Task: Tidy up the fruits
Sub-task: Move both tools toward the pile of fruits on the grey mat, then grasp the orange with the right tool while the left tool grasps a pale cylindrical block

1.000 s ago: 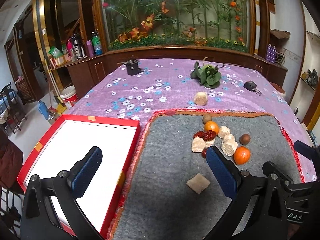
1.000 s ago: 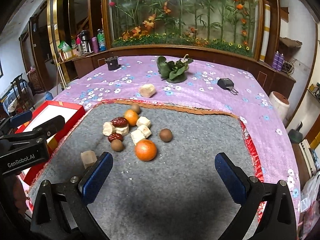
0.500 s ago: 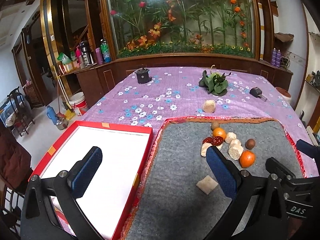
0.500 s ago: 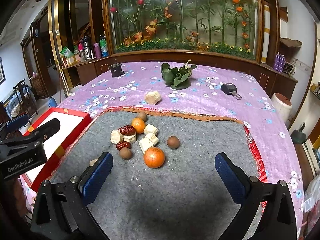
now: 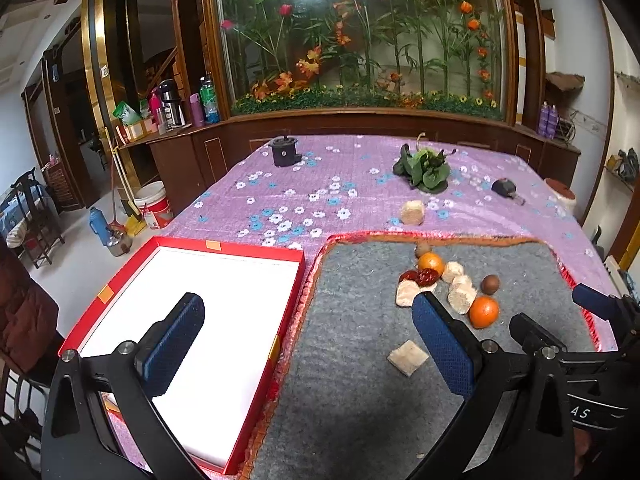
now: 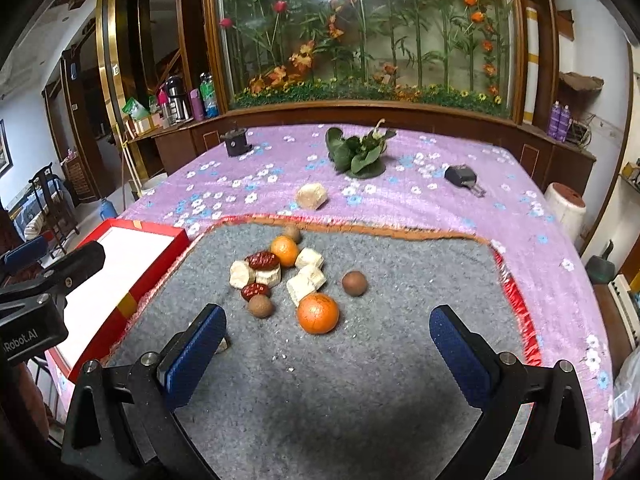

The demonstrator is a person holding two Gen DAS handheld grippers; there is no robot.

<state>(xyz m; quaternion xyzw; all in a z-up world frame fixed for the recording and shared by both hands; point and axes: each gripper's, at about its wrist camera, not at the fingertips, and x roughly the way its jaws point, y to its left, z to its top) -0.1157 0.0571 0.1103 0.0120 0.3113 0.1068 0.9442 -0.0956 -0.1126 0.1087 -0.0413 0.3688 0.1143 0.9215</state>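
Observation:
A heap of fruit lies on the grey felt mat (image 6: 400,340): a near orange (image 6: 317,313), a far orange (image 6: 284,251), red dates (image 6: 262,260), brown round fruits (image 6: 354,283) and several pale chunks (image 6: 306,278). One pale chunk (image 5: 407,357) lies apart toward the front, and another (image 6: 312,196) sits on the purple cloth beyond the mat. My right gripper (image 6: 326,358) is open and empty, just short of the near orange. My left gripper (image 5: 308,344) is open and empty, straddling the red tray (image 5: 224,246) and the mat edge.
The tray's white inside is bare. On the flowered purple cloth (image 5: 304,192) stand a black holder (image 5: 285,152), a bunch of green leaves (image 5: 426,166) and a black key fob (image 5: 505,189). A red-fringed border edges the mat. Floor and a bucket (image 5: 152,204) lie left.
Both grippers have drawn back and risen, so the fruit heap looks smaller and farther. The view tilted up to show more of the room. Jaws stayed open.

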